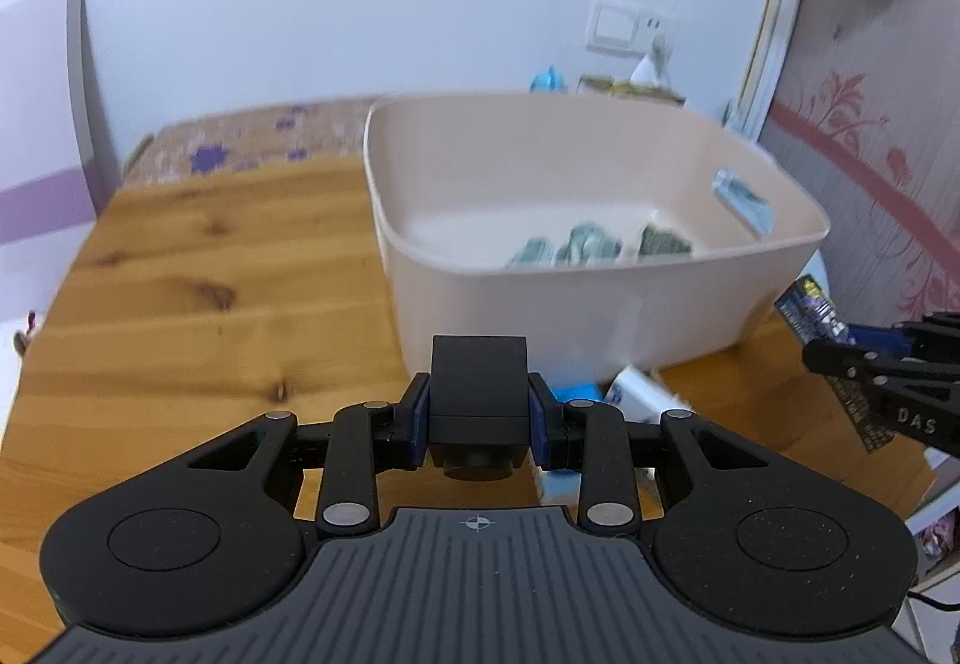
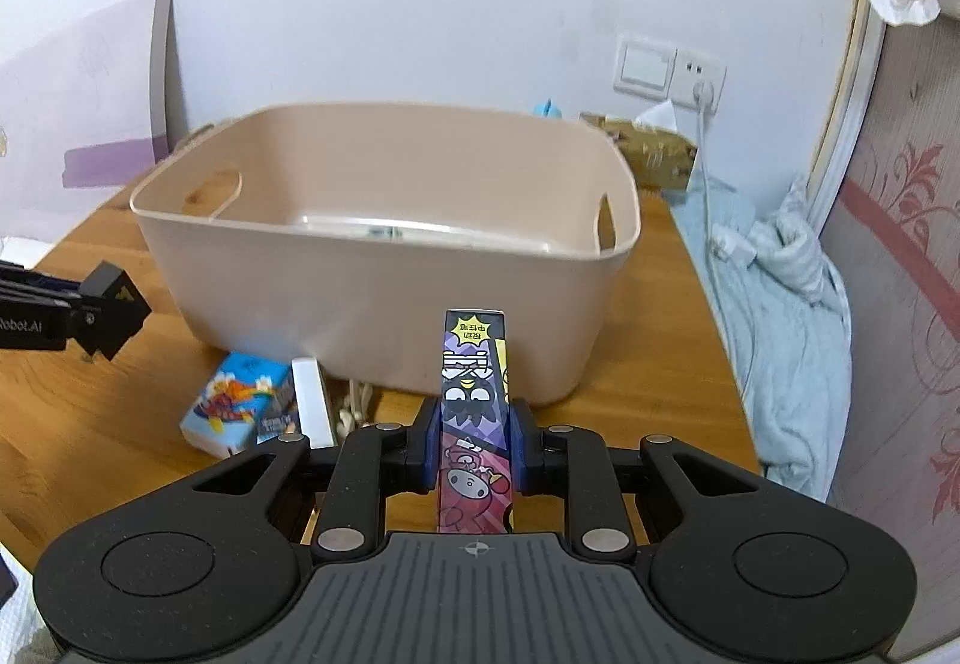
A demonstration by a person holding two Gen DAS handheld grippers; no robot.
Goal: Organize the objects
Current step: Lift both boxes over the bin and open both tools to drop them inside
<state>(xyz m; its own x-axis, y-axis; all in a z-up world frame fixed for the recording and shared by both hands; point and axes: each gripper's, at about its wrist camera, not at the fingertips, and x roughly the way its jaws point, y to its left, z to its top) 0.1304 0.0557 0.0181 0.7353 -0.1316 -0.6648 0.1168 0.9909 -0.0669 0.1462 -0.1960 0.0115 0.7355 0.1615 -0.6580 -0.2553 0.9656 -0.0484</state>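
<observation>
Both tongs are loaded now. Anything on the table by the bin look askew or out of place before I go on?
Yes: a blue cartoon box and a white box lie outside the pink bin, at the foot of its near wall. The blue box sits skewed to the wall. The tongs' black box and purple cartoon box look squarely held.

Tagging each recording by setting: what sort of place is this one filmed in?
Most likely a room in a home, perhaps a bedroom. A wooden table stands against a white wall with a light switch and socket, crumpled light-blue cloth lies beside it, and floral-patterned wall covering fills the right.
</observation>
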